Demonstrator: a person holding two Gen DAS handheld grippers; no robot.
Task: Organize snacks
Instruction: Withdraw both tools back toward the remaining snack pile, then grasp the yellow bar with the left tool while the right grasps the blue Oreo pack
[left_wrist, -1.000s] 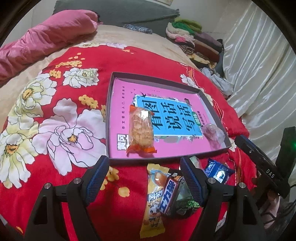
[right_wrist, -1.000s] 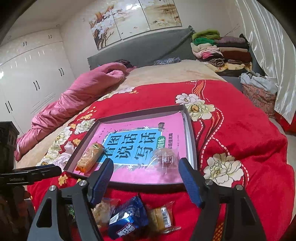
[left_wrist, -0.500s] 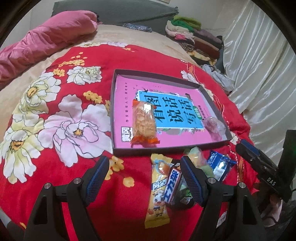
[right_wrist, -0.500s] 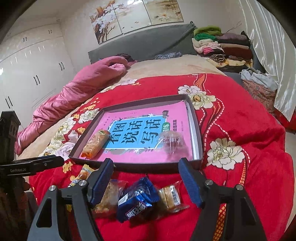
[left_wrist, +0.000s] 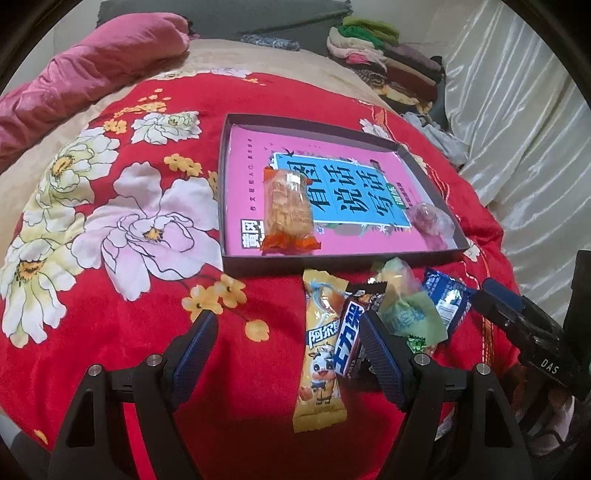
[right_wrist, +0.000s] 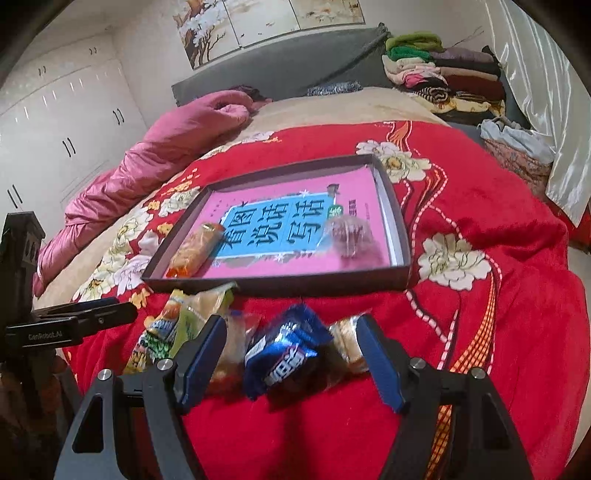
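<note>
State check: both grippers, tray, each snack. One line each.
left gripper: open, empty
right gripper: open around blue packet, not gripping
tray: holds two snacks
orange cracker pack: in tray
clear candy: in tray
yellow candy bar: on blanket

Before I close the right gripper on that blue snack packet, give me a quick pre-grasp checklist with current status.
1. Right gripper open: ok, the pads stand apart and nothing is pinched.
2. Blue packet between its fingers: ok, it lies in the gap on the red blanket.
3. Neighbours out of the way: not ok, a tan wrapped snack and a clear-wrapped snack lie against the packet, close to the pads.
4. Room in the tray: ok, only an orange snack and a clear candy are inside.
5. Left gripper clear: ok, open, off to the side over the yellow bar.
6. Pads low enough to pinch the packet: cannot tell.
</note>
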